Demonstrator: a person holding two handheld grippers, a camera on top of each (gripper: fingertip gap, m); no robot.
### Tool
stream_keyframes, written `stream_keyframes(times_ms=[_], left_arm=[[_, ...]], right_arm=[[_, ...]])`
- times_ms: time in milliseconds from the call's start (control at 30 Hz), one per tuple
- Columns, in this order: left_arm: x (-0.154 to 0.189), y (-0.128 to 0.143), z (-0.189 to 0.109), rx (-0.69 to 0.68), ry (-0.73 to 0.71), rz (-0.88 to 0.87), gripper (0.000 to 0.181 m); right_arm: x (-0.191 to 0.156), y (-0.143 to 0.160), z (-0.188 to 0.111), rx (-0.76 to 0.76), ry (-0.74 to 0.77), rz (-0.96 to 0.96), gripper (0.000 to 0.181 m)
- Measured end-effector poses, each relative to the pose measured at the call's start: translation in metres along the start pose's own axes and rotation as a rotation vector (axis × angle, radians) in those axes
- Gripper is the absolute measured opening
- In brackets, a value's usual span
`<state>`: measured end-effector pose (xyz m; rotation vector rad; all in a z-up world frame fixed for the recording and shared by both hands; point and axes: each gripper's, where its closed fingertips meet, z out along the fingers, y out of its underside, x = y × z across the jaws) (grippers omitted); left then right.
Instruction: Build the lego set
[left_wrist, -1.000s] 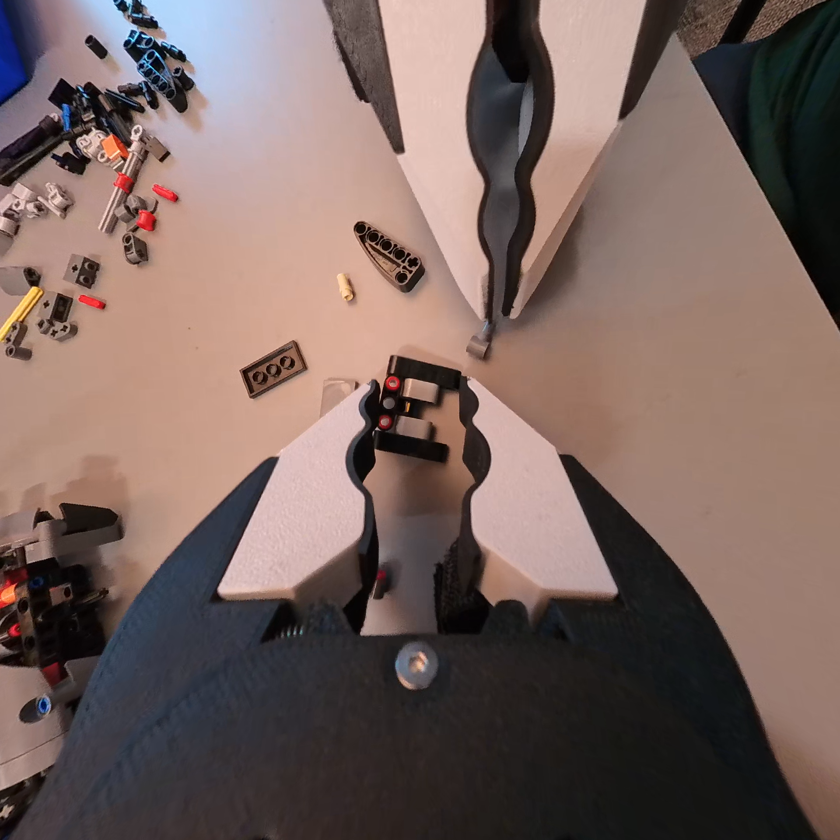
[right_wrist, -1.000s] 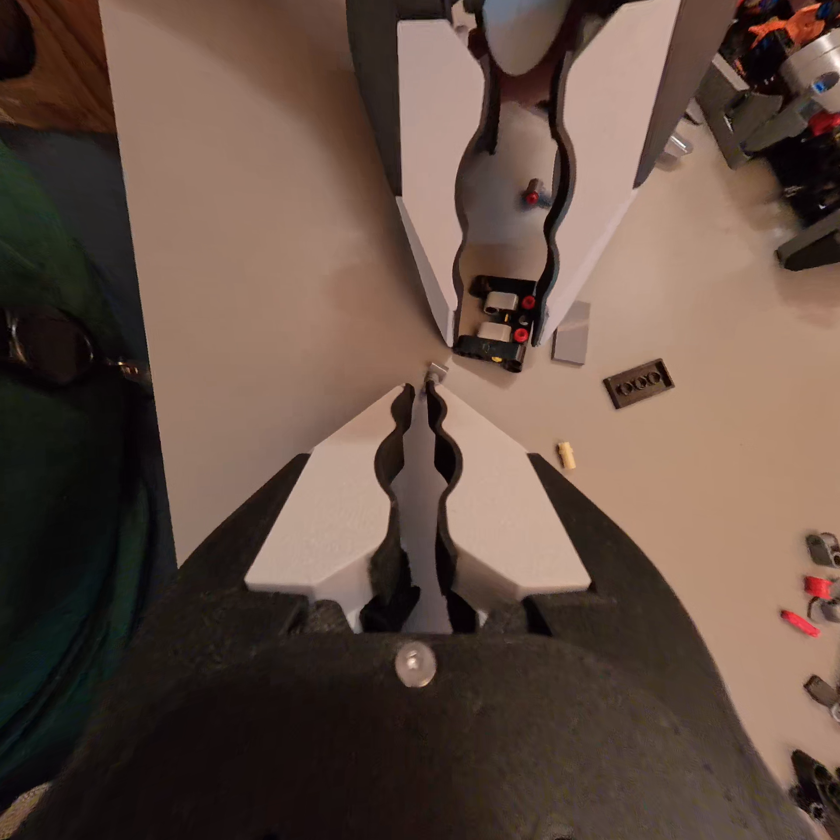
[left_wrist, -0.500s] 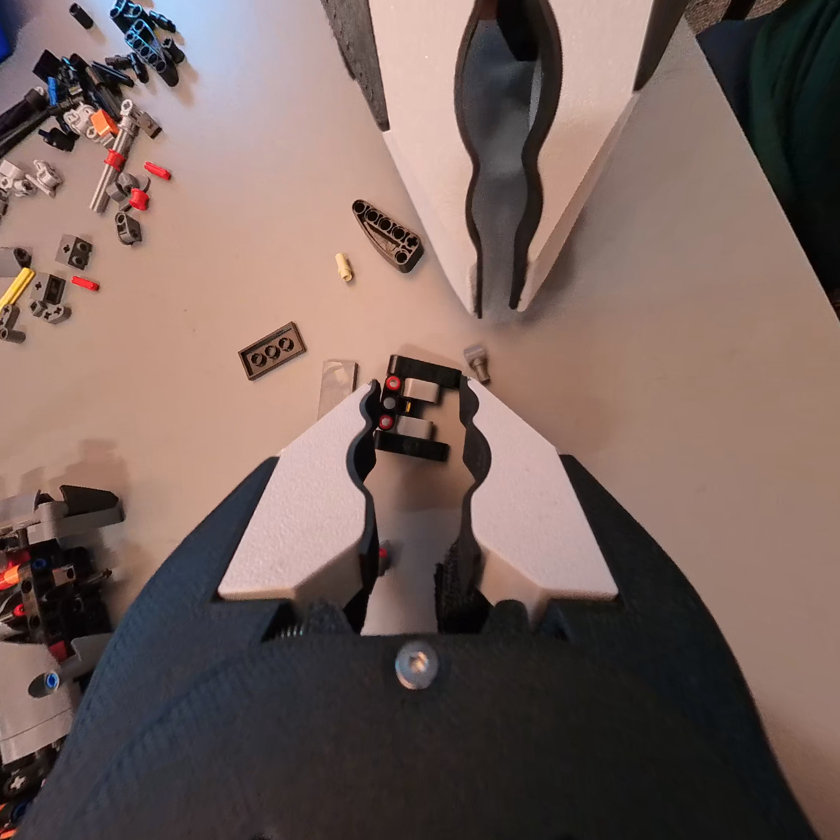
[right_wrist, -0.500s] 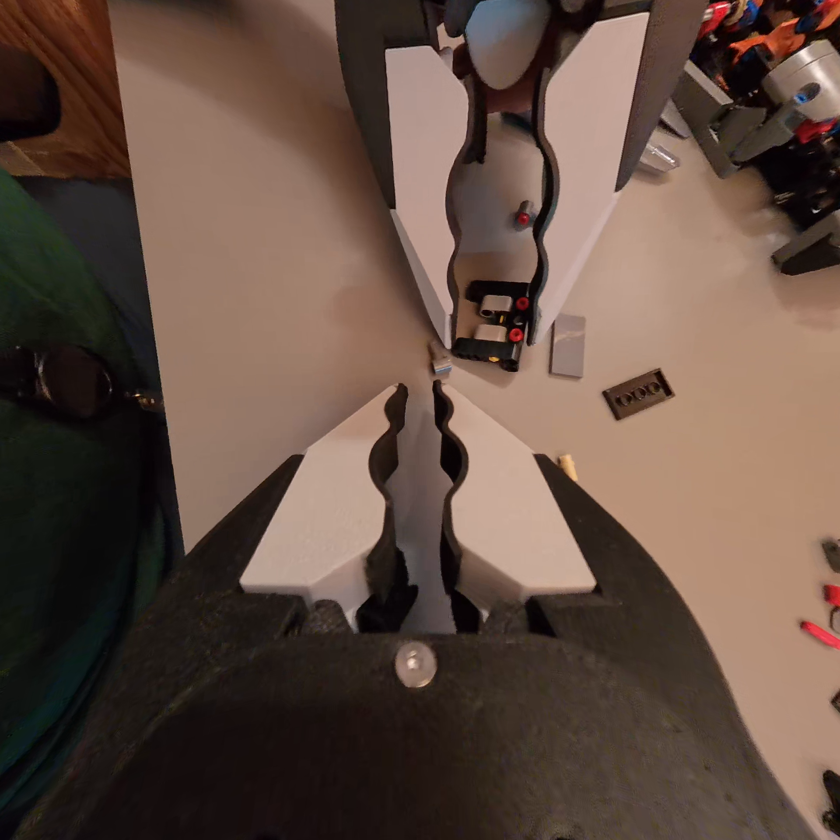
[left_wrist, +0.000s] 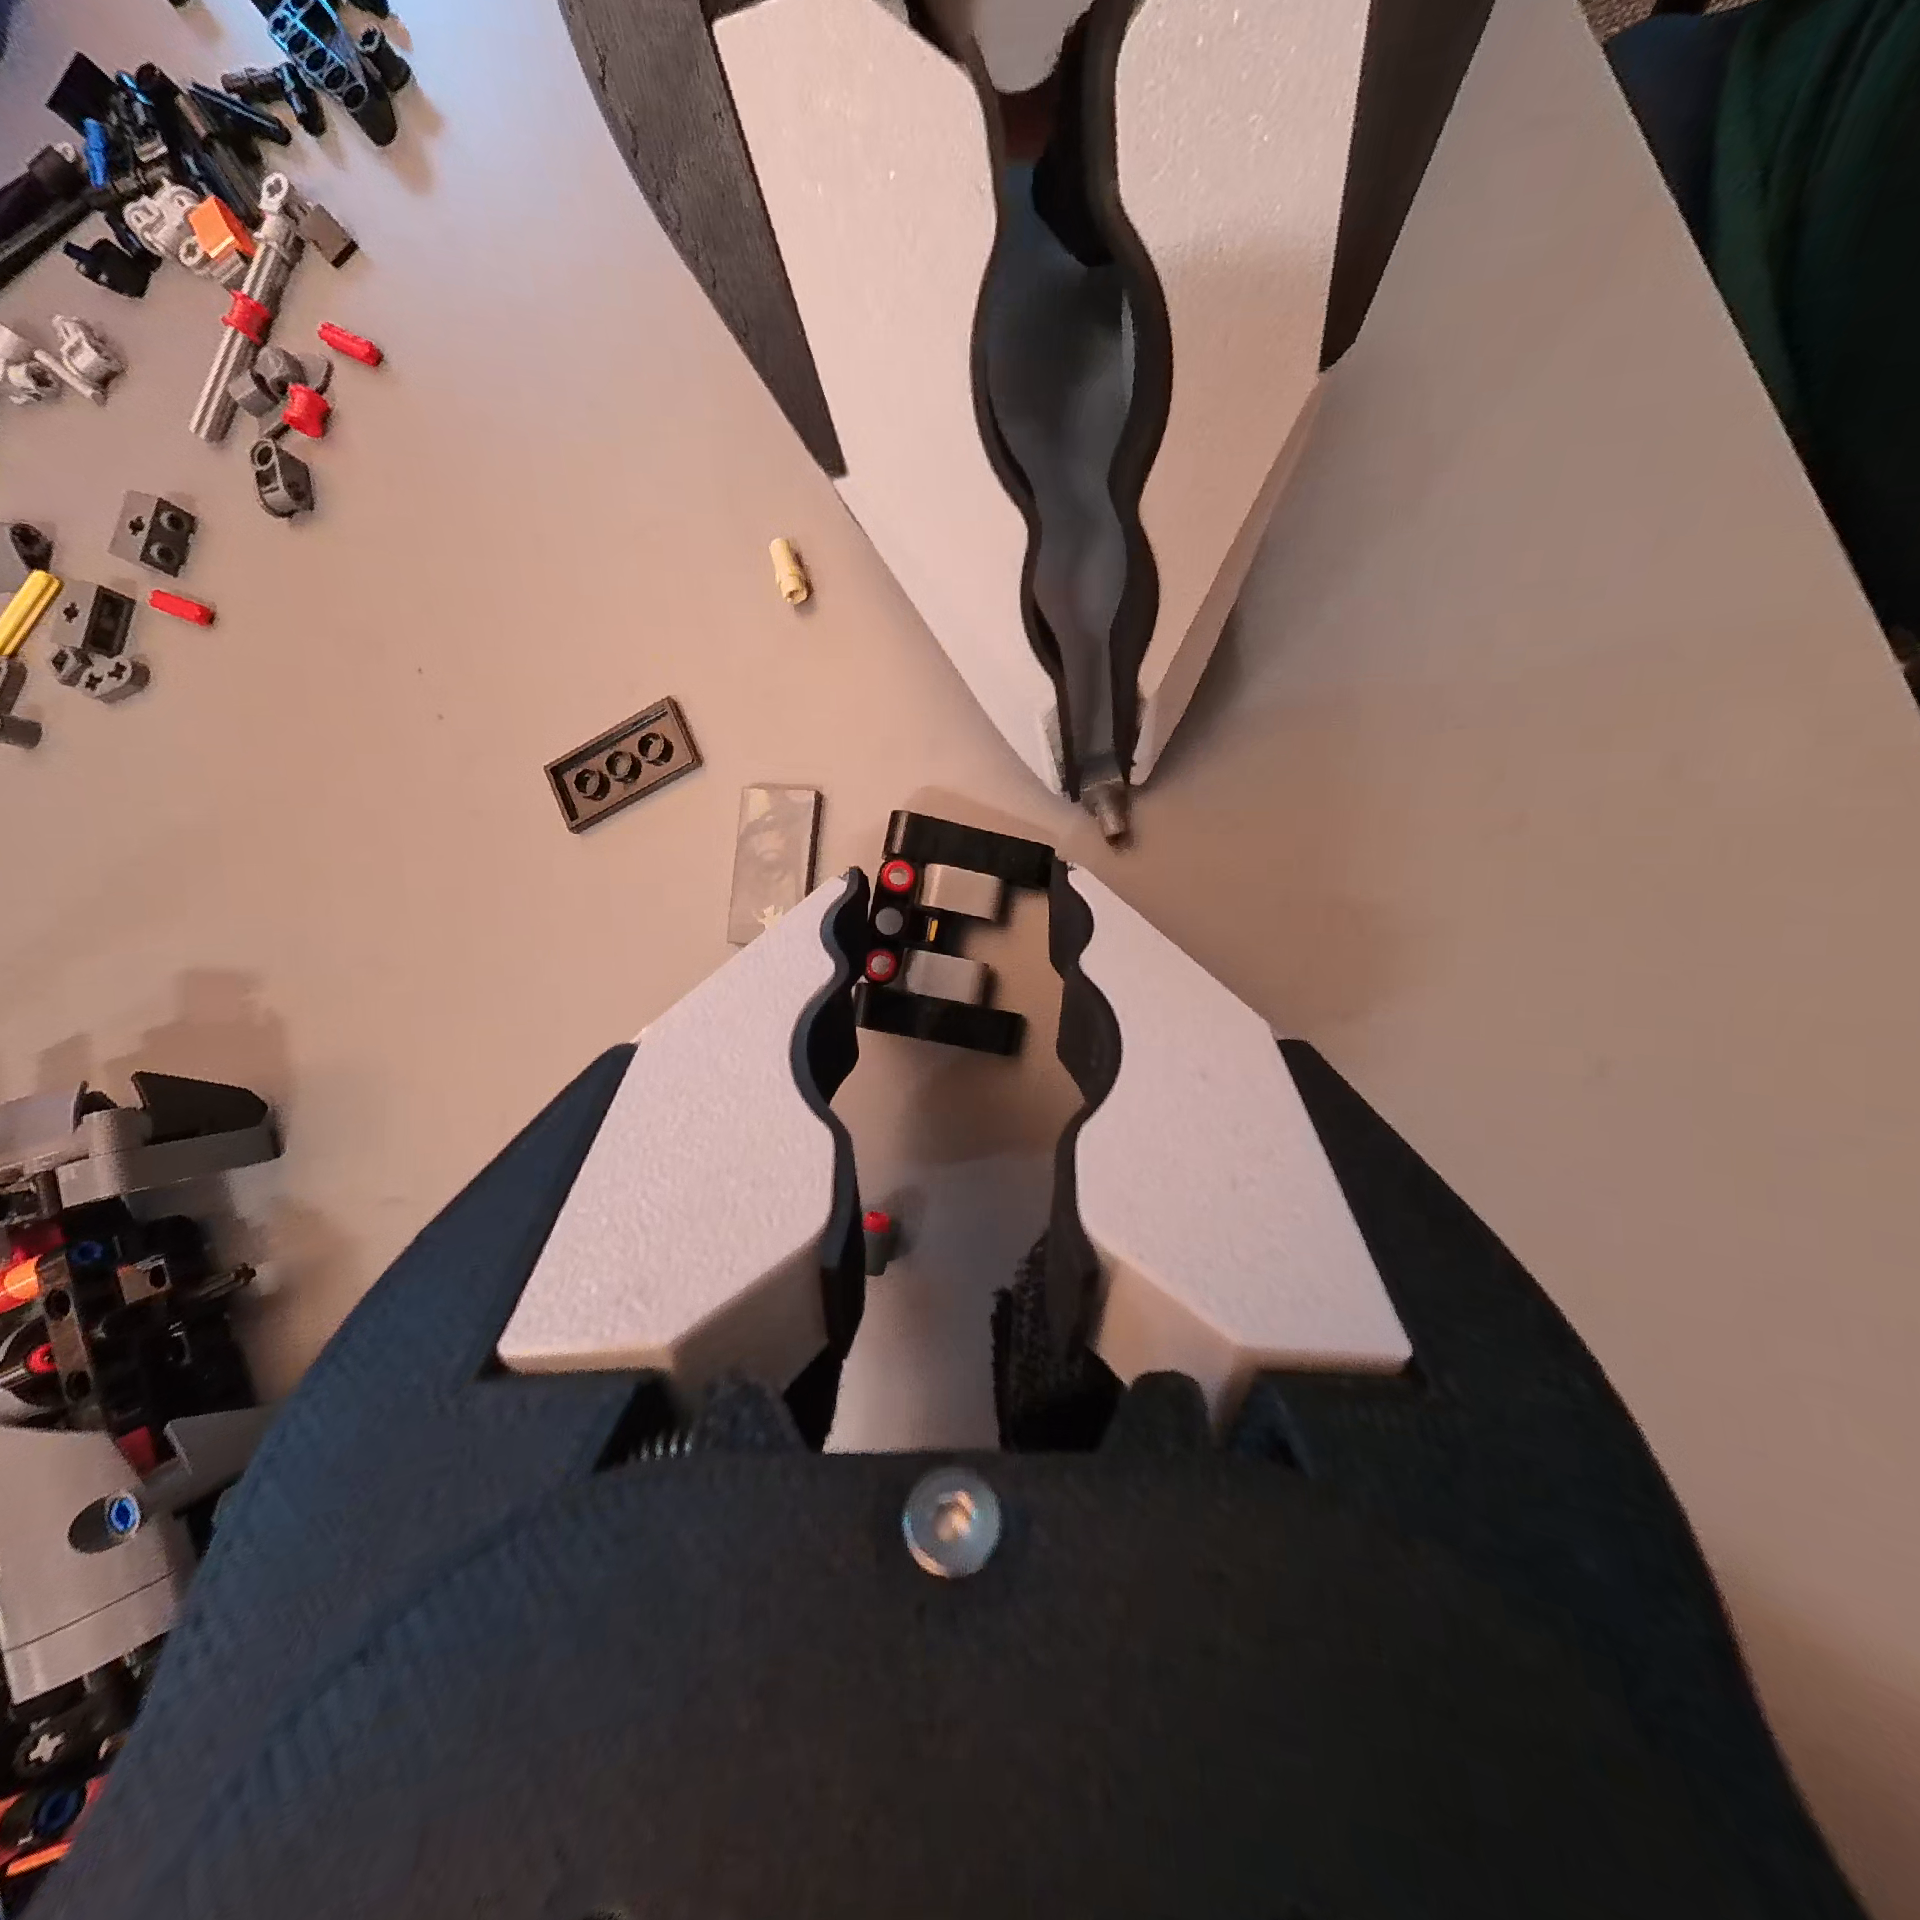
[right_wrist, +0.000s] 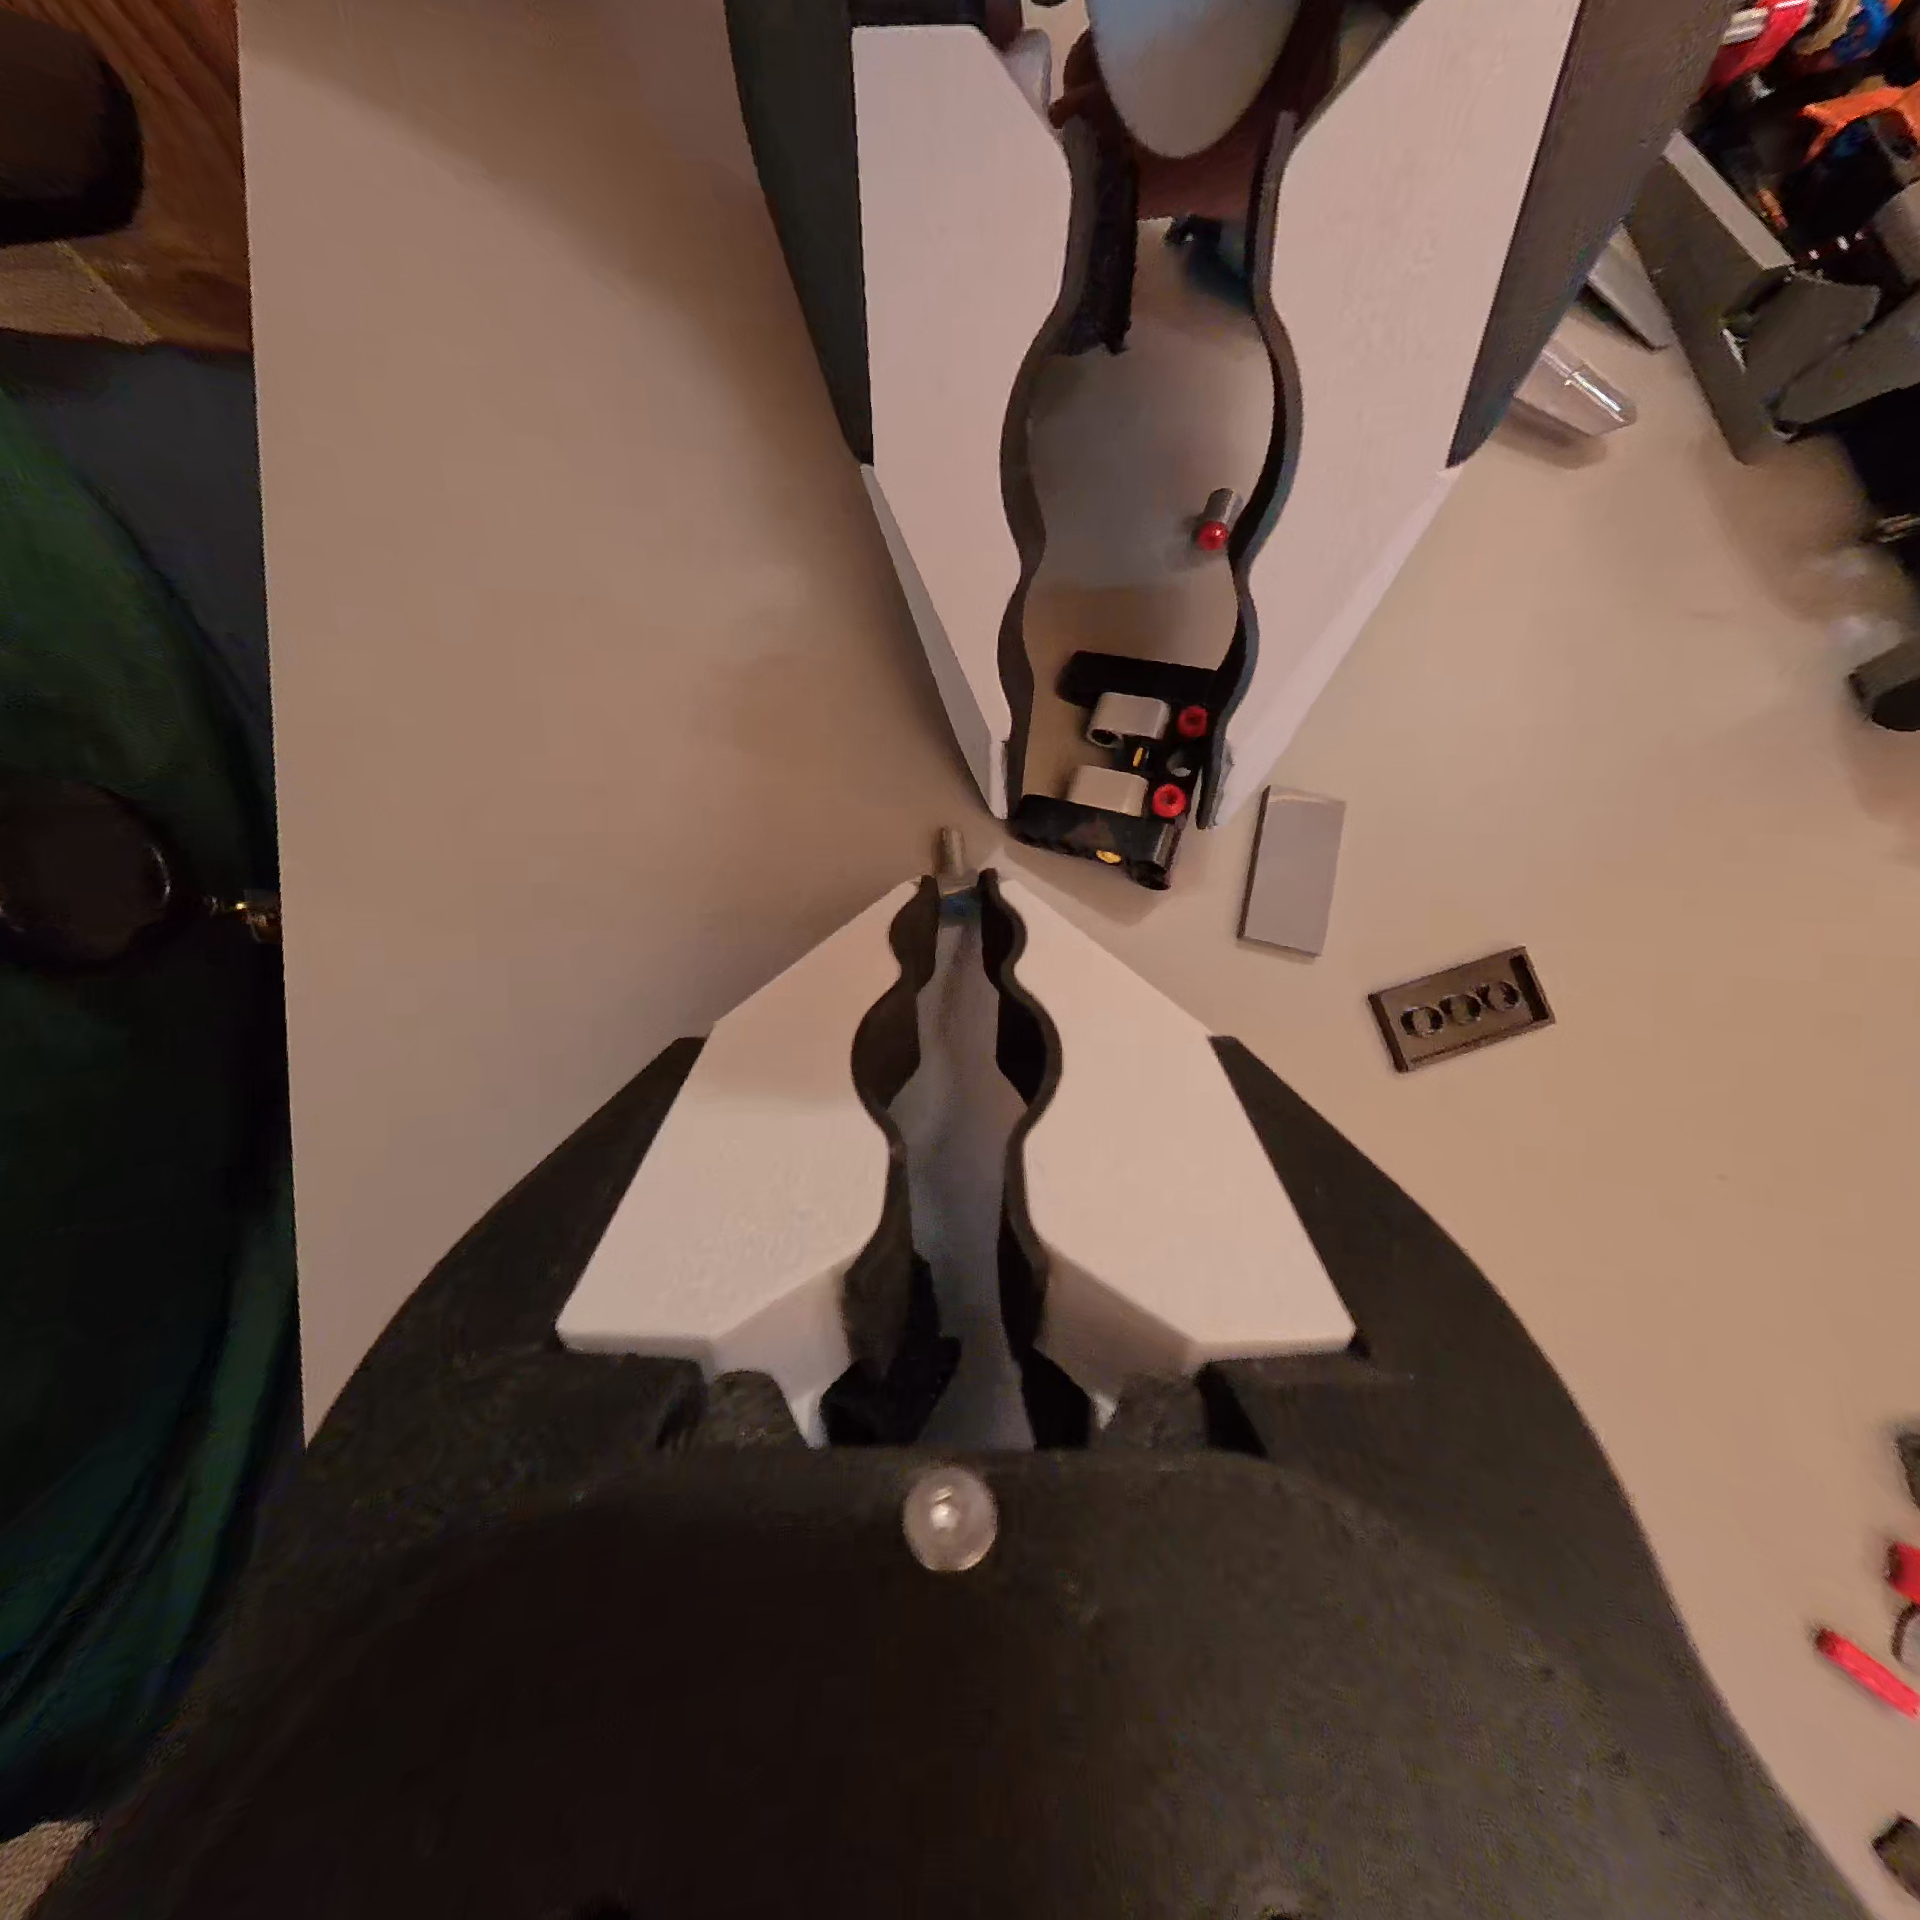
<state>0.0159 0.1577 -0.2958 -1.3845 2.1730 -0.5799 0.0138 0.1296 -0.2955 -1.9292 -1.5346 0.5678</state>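
Note:
My left gripper (left_wrist: 954, 878) is shut on a small black assembly (left_wrist: 951, 935) with two light grey connectors and red pin ends, held just above the table. It also shows in the right wrist view (right_wrist: 1117, 769), between the left gripper's fingers (right_wrist: 1110, 810). My right gripper (right_wrist: 956, 881) faces it tip to tip and is shut on a small grey pin (right_wrist: 949, 852) that sticks out past its tips. In the left wrist view the right gripper (left_wrist: 1099, 774) holds the pin (left_wrist: 1107, 808) just right of the assembly's far end.
A grey pin with a red tip (left_wrist: 881, 1236) lies under the left gripper. A light grey tile (left_wrist: 774, 862), a dark three-hole plate (left_wrist: 620, 764) and a tan pin (left_wrist: 792, 569) lie nearby. Loose parts (left_wrist: 156, 260) sit far left, a part-built model (left_wrist: 104, 1247) near left. The table edge (left_wrist: 1714, 520) runs on the right. The tips of both grippers are at nearly the same place. The left tips stand about 15 cm off the part-built model (left_wrist: 104, 1247).
A second ago the right gripper held the grey pin. Half a second ago the pin lay on the table with the jaws apart. Now the jaws are shut on it again. The left gripper kept its hold.

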Motion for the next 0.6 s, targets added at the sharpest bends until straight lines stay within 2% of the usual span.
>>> stream_keyframes(times_ms=[600], left_arm=[[0.000,-0.001,0.001,0.011,-0.001,-0.012,0.032]], right_arm=[[0.017,-0.001,-0.011,0.027,0.070,0.034,0.006]])
